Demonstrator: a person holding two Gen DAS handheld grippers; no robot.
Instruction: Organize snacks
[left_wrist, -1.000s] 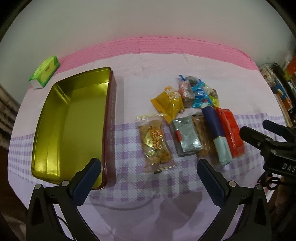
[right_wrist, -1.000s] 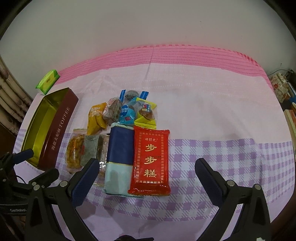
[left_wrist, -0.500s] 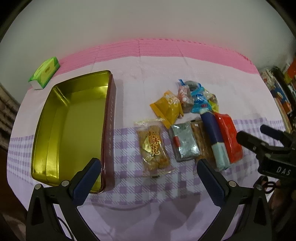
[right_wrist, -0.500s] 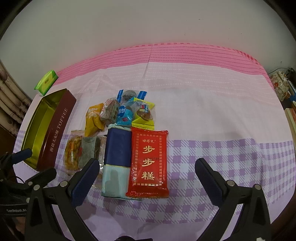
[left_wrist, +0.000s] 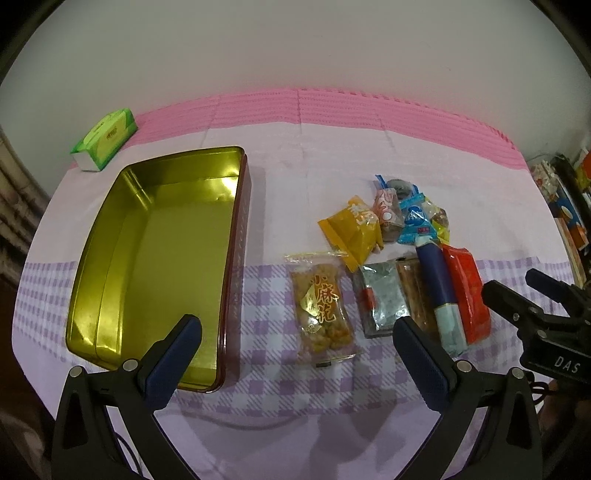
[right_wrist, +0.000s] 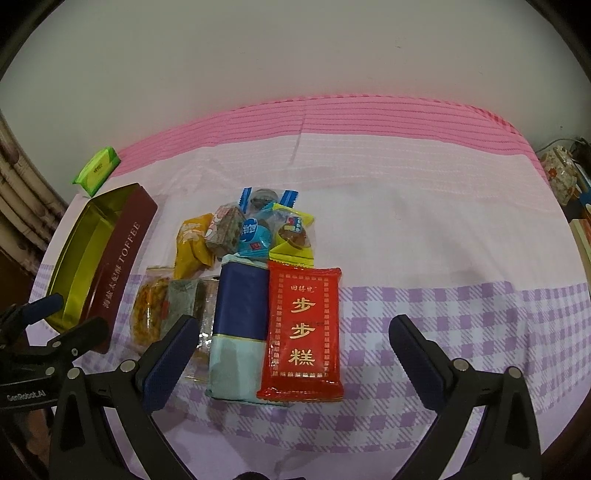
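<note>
The right gripper (right_wrist: 291, 354), jaws spread wide and empty, hangs over the glossy red packet (right_wrist: 302, 330). The left gripper (left_wrist: 295, 354) is spread too, with the crinkly clear snack bag (left_wrist: 324, 310) between its fingers and the gold-lined metal tin (left_wrist: 122, 236) at far left.

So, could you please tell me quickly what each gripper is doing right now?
Left gripper: open, holding nothing, above the purple-checked tablecloth.
Right gripper: open, holding nothing, above the red rectangular snack packet.
</note>
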